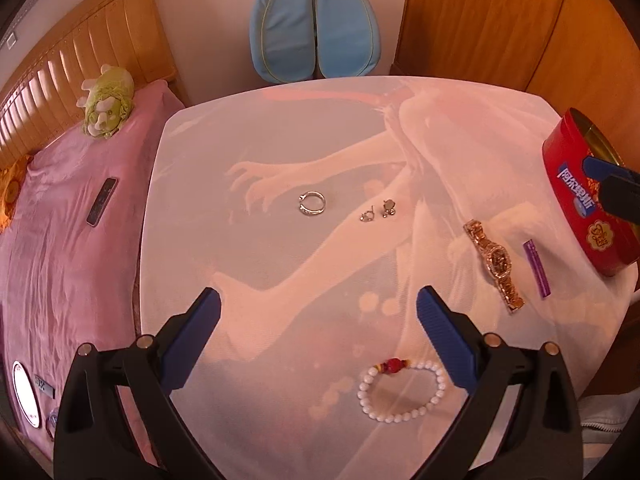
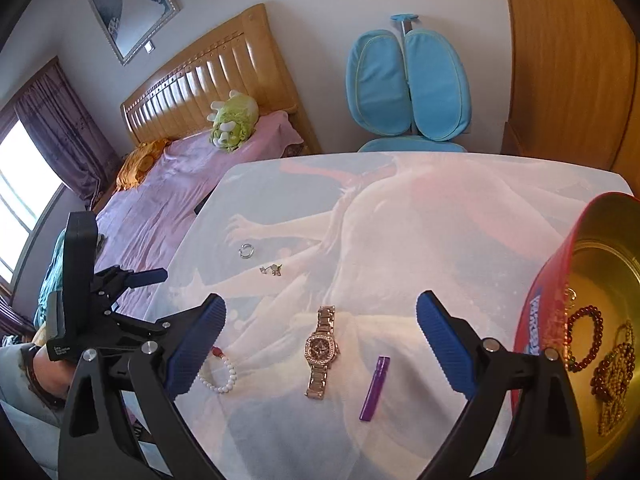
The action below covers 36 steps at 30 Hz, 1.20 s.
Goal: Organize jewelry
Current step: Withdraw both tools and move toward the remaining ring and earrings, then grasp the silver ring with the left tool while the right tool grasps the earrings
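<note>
Both grippers spread, empty: left gripper [image 1: 318,312] over bracelet [image 1: 401,390] lower centre, right gripper [image 2: 320,320] above watch [image 2: 321,352]; next likely pinch, drop in tin [image 2: 560,280]

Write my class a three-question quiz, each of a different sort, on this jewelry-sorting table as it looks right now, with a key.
1. True or false: the rose-gold watch already lies inside the red tin.
2. Which item lies nearest the left gripper? A) silver ring B) white bead bracelet C) purple stick
3. Fill in: both the left gripper and the right gripper have their jaws ____.

Key: 1 false, it lies on the table cloth; 2 B; 3 open, nothing between them.
</note>
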Each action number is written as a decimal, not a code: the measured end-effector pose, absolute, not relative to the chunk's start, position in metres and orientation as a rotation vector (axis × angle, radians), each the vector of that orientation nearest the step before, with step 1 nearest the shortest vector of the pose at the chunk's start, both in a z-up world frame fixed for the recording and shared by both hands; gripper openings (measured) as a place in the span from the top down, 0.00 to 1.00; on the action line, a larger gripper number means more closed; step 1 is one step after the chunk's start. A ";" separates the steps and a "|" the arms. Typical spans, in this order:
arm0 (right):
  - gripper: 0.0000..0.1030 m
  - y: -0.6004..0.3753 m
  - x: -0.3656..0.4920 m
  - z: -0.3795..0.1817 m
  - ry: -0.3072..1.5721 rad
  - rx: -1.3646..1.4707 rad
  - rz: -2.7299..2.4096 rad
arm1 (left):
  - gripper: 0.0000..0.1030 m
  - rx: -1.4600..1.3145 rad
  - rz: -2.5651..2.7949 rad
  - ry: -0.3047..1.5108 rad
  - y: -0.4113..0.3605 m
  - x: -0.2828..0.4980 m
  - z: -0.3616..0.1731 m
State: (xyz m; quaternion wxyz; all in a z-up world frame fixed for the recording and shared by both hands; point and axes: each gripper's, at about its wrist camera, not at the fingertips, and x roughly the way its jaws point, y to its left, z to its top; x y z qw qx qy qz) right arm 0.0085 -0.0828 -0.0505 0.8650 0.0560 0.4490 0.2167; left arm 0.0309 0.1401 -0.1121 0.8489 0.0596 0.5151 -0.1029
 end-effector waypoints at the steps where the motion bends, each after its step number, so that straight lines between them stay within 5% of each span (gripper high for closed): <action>1: 0.06 -0.078 0.011 -0.054 0.949 0.108 0.457 | 0.07 0.125 -0.224 1.089 0.142 0.035 -0.115; 16: 0.09 -0.007 0.061 -0.109 1.023 -0.004 0.488 | 0.07 0.239 -0.341 0.994 0.159 0.097 -0.148; 18: 0.24 0.001 0.066 -0.118 1.033 -0.036 0.507 | 0.07 0.253 -0.368 0.980 0.158 0.099 -0.150; 22: 0.30 0.011 0.071 -0.132 1.047 -0.075 0.526 | 0.07 0.277 -0.423 0.960 0.155 0.101 -0.153; 28: 0.55 0.021 0.074 -0.133 0.994 -0.141 0.549 | 0.09 0.319 -0.498 0.917 0.148 0.103 -0.157; 31: 0.65 0.028 0.071 -0.135 0.957 -0.206 0.571 | 0.24 0.305 -0.546 0.897 0.148 0.103 -0.156; 34: 0.86 0.035 0.063 -0.138 0.924 -0.270 0.600 | 0.57 0.283 -0.586 0.877 0.148 0.100 -0.154; 36: 0.87 0.038 0.060 -0.138 0.913 -0.293 0.616 | 0.80 0.297 -0.593 0.859 0.146 0.098 -0.153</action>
